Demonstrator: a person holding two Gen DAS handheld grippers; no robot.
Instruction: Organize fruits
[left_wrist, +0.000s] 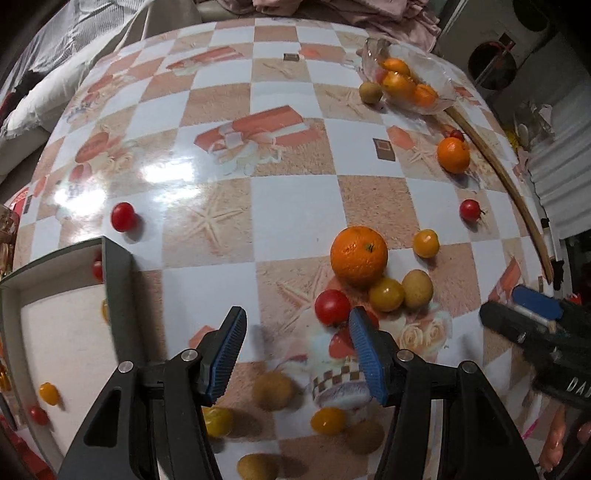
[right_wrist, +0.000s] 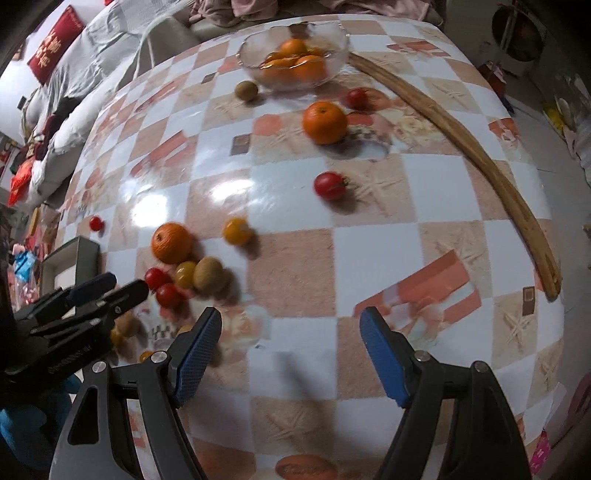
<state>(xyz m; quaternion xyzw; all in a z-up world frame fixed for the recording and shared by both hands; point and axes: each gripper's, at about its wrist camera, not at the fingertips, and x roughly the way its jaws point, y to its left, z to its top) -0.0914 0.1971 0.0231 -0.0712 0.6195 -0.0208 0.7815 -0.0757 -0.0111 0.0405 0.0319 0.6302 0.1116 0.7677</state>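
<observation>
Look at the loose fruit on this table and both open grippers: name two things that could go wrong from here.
1. The left gripper sits open near a tight cluster: red tomato, yellow tomato, large orange. Closing on one could nudge the others rolling.

2. The glossy tablecloth is smooth, and a second orange and another red tomato lie loose near the wooden stick by the edge; a bump from the right gripper might send them off.
</observation>
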